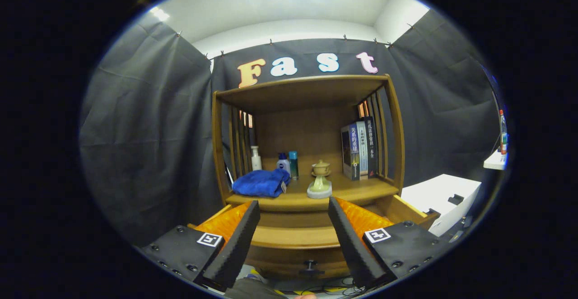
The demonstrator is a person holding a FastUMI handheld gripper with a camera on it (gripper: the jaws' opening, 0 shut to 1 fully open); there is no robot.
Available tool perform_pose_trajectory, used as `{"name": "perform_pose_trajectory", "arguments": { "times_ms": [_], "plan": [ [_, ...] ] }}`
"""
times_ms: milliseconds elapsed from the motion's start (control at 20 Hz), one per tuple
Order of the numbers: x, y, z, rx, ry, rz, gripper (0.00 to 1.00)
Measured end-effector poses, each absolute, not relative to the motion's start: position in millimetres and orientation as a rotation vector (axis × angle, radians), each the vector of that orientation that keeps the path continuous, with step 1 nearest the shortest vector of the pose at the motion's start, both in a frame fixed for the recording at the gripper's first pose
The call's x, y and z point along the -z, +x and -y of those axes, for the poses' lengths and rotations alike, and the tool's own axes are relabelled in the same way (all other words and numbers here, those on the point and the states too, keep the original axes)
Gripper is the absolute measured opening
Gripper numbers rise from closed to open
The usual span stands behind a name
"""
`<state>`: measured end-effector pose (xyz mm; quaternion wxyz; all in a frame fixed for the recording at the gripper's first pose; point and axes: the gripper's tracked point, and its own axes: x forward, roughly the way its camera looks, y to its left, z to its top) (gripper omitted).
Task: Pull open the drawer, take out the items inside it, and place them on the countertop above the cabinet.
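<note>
While gripper [293,208] gapes, cluttered countertop [356,190], open drawer [293,238].

I see the bench [352,189] carrying a blue cloth [262,183] at nine o'clock, bottles [284,162] behind, a lidded cup [320,169] on a stand at centre, books [360,150] at three.

The wooden drawer [295,240] stands pulled out from the cabinet [307,154], its front panel carrying a dark knob [310,263] (centred, low on the panel). On the countertop [356,190] above lie a folded blue towel [261,183], small bottles [283,162] and a pale ceramic cup [320,169] on a stand.
</note>
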<state>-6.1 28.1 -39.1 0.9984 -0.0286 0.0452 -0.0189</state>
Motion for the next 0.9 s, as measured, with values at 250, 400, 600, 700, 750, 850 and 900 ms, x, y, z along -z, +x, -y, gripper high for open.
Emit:
{"name": "perform_pose_trajectory", "arguments": {
  "times_ms": [250,400,600,700,750,850,900],
  "plan": [
    [110.9,-9.0,-9.0,0.093,-0.099,-0.144,0.99],
    [136.2,-9.0,-4.5,0.096,-0.076,-0.170,0.99],
    [155.2,1.4,7.7,0.126,-0.084,-0.186,0.99],
    [166.9,7.2,9.1,0.133,-0.058,-0.210,0.99],
    [174.4,9.9,13.6,0.151,-0.050,-0.234,0.99],
    [171.5,11.5,11.9,0.149,-0.053,-0.213,0.98],
    [173.6,11.1,11.5,0.150,-0.068,-0.215,0.97]
  ]
}}
